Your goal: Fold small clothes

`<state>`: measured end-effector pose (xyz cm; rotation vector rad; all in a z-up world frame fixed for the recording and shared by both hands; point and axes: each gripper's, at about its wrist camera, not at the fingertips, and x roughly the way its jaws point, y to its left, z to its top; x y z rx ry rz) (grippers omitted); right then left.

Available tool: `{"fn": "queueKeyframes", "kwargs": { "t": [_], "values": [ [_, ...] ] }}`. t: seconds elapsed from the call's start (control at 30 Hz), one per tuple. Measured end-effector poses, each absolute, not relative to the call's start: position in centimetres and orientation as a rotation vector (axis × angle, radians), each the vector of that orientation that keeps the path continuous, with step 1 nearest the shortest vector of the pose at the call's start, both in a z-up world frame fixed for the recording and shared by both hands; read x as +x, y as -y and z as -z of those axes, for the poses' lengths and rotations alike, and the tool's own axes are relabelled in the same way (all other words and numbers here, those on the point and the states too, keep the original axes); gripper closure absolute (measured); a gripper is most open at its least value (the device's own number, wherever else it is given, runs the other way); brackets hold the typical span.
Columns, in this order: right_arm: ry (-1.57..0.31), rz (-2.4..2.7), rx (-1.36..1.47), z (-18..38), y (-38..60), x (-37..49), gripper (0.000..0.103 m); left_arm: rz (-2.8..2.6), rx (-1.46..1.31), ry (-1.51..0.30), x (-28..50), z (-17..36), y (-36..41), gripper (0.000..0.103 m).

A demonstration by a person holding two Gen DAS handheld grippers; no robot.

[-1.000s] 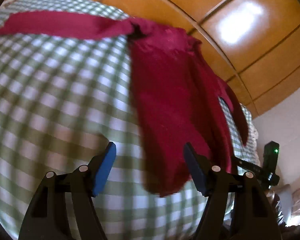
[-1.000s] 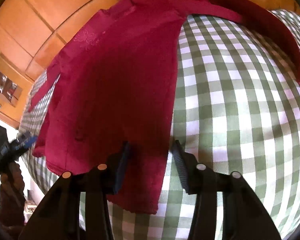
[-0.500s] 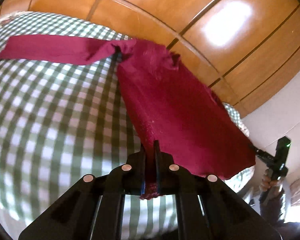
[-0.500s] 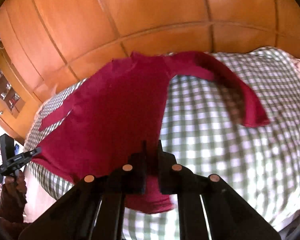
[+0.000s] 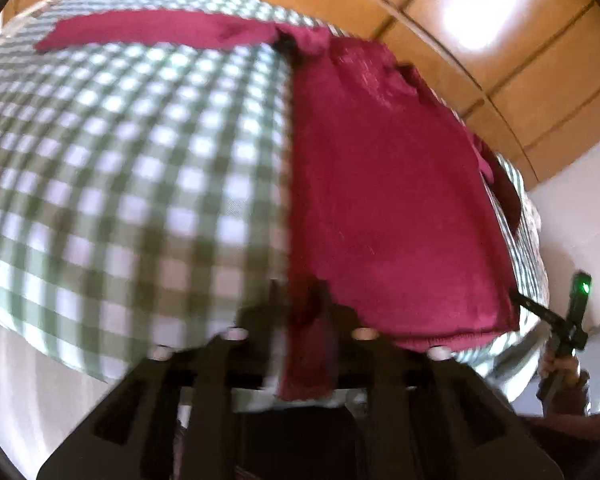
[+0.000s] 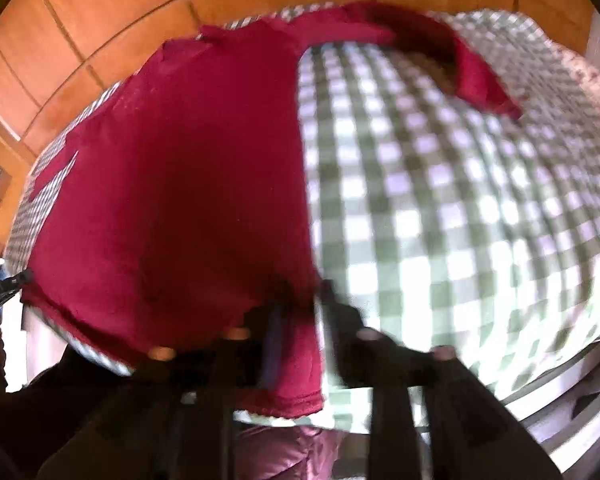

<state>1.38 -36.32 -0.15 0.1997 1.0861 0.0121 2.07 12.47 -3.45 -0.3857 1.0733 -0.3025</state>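
Left wrist view: the left gripper (image 5: 300,300) had the hem corner of the red top (image 5: 388,200) pinched half a second ago; its jaws have just been opening and now stand apart, the hem strip loose between them, pads off it as far as the blur shows. The top lies flat on the green checked cloth (image 5: 140,160), one sleeve (image 5: 160,32) stretched out at the far edge. The other hand's tool shows at right.

Right wrist view: the right gripper (image 6: 304,308) was also clamped on the hem; its jaws have just been opening, with the red top (image 6: 188,168) hem between them, released. Frame is blurred.

Likely meaning: pull-and-straighten is done, the top is laid flat, and folding the sleeves comes next.
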Motion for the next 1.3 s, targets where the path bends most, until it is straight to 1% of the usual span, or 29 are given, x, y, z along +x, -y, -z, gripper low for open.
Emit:
{"fn": "queueKeyframes", "kwargs": {
  "t": [0.03,0.07,0.1,0.13,0.17,0.23,0.3,0.37,0.5,0.6,0.7,0.83,0.97,1.0,1.03,1.1,1.13,1.17,1.2,1.3],
  "values": [
    [-1.051,0.011,0.181,-0.6,36.1,1.4,0.048,0.249,-0.409,-1.040,2.2,2.9,-13.8,0.051],
    [-1.031,0.012,0.174,-1.2,35.9,1.7,0.047,0.205,-0.429,-1.007,2.4,2.5,-14.9,0.044],
    [-1.004,0.003,0.174,-2.0,35.3,2.1,0.046,0.169,-0.445,-0.982,2.5,2.0,-16.0,0.044],
    [-0.987,-0.005,0.173,-2.1,34.8,2.6,0.041,0.115,-0.461,-0.963,3.1,1.6,-17.4,0.044],
    [-0.967,-0.024,0.164,-2.5,33.8,3.2,0.039,0.067,-0.467,-0.954,3.4,1.4,-18.5,0.044],
    [-0.938,-0.077,0.146,-2.8,31.3,4.6,0.039,-0.045,-0.487,-0.920,4.3,1.0,-21.2,0.044],
    [-0.928,-0.130,0.138,-2.5,28.8,5.9,0.035,-0.116,-0.506,-0.901,5.3,0.6,-23.3,0.044],
    [-0.922,-0.180,0.105,-1.9,25.5,7.3,0.034,-0.186,-0.538,-0.885,6.7,0.5,-25.7,0.044],
    [-0.934,-0.255,0.105,-0.9,21.3,9.0,0.033,-0.326,-0.604,-0.873,9.2,1.4,-30.7,0.044],
    [-0.964,-0.297,0.097,0.8,18.8,10.3,0.031,-0.395,-0.591,-0.873,11.1,1.8,-33.5,0.044],
    [-0.988,-0.306,0.080,2.3,17.9,11.4,0.031,-0.431,-0.558,-0.873,13.6,2.0,-35.3,0.044],
    [-0.992,-0.297,0.054,2.8,17.4,12.2,0.027,-0.437,-0.523,-0.879,16.9,2.5,-36.3,0.044],
    [-0.995,-0.291,0.036,3.2,17.0,12.9,0.022,-0.436,-0.435,-0.927,20.9,3.6,-36.2,0.044],
    [-0.992,-0.289,0.027,3.4,16.8,13.0,0.021,-0.437,-0.421,-0.936,21.6,3.9,-36.2,0.045],
    [-0.989,-0.288,0.022,3.4,16.7,12.9,0.018,-0.437,-0.409,-0.941,22.3,4.2,-36.2,0.048],
    [-0.986,-0.281,0.007,3.6,16.2,12.9,0.015,-0.406,-0.397,-0.947,23.1,4.6,-36.0,0.081],
    [-0.986,-0.278,-0.001,3.7,15.9,13.0,0.013,-0.406,-0.381,-0.946,23.2,4.4,-35.7,0.086],
    [-0.986,-0.274,-0.006,3.8,15.8,13.0,0.011,-0.407,-0.365,-0.939,23.3,4.2,-35.5,0.090],
    [-0.987,-0.272,-0.007,3.8,15.7,13.1,0.011,-0.410,-0.351,-0.931,23.3,4.0,-35.3,0.091],
    [-0.993,-0.268,-0.003,3.8,15.5,13.3,0.010,-0.475,-0.334,-0.829,22.7,1.5,-36.2,0.092]
  ]
}}
